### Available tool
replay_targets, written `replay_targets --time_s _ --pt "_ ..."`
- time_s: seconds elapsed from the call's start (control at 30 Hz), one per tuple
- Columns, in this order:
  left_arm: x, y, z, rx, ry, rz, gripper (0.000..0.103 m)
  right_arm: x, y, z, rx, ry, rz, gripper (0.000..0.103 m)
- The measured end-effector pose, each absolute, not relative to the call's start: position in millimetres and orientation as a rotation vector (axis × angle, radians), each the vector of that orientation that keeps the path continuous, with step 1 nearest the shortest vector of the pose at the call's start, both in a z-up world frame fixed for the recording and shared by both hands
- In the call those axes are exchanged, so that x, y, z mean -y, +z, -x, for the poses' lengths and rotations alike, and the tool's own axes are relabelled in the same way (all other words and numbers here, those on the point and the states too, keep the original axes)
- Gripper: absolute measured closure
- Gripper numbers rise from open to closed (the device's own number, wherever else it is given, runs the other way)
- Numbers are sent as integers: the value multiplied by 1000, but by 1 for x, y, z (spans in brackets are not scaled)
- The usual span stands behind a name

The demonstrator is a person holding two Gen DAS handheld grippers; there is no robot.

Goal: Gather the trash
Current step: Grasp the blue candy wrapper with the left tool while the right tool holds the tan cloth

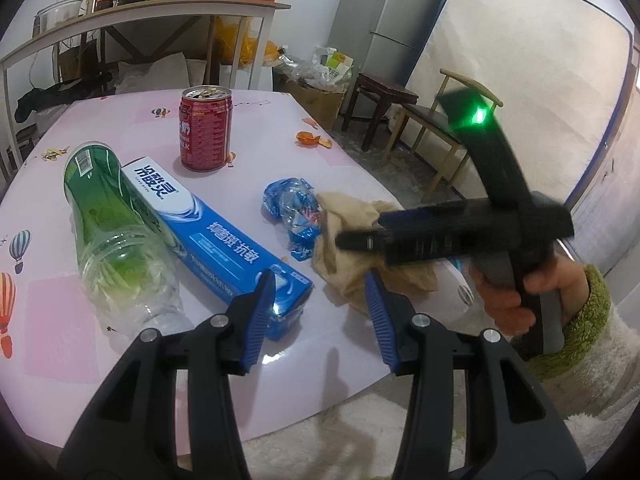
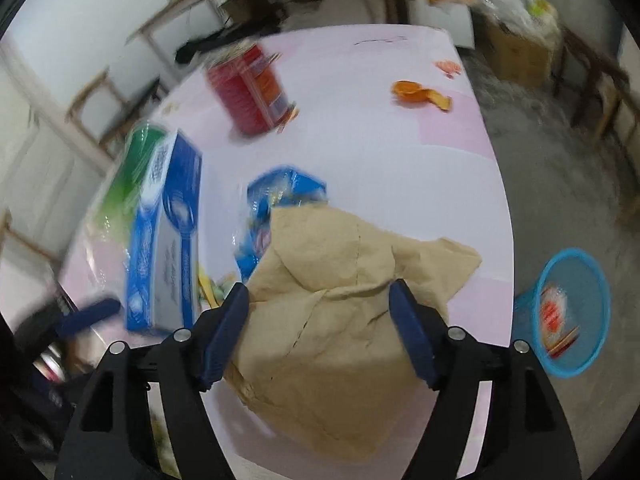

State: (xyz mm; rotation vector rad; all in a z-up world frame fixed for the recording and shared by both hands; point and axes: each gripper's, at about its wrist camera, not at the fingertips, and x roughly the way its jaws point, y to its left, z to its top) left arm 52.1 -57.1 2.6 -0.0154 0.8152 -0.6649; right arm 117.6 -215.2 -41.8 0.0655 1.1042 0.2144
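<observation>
The right tongs [image 2: 318, 330] are gaping wide around the crumpled brown paper [image 2: 344, 320] lying between their tips on the surface [image 2: 360, 128], while the left tongs [image 1: 320, 316] are hovering wide and empty, so closing risks pinching only a loose fold.

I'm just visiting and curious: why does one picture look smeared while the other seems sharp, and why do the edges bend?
Right wrist view: motion blur smears the red can and blue basket; the brown paper stays fairly sharp. Left wrist view: mostly crisp, though the right gripper blurs, and glare spots the toothpaste box. Both: fisheye lenses curve the table edge.
</observation>
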Motion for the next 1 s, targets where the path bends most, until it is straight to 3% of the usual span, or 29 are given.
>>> replay_targets --time_s 0.13,0.33,0.4,0.53,0.67,0.93,1.0 --pt "55 6 -56 -809 -647 7 59 208 -47 -111 -1084 198 53 31" --pt "62 12 -74 -817 -643 18 59 237 -48 -107 -1054 106 13 33" --pt "72 14 -83 -822 -643 1 59 245 -47 -105 -1041 92 2 43" --pt "100 11 -103 -848 -624 -87 57 255 -48 -103 -1016 74 -18 54" --pt "126 -6 -134 -957 -579 -162 49 261 -49 -103 -1002 61 -39 65" --pt "149 -30 -169 -1080 -501 -232 50 277 -49 -99 -984 65 -121 80" --pt "152 -33 -173 -1090 -492 -245 57 281 -49 -97 -977 68 -142 83"
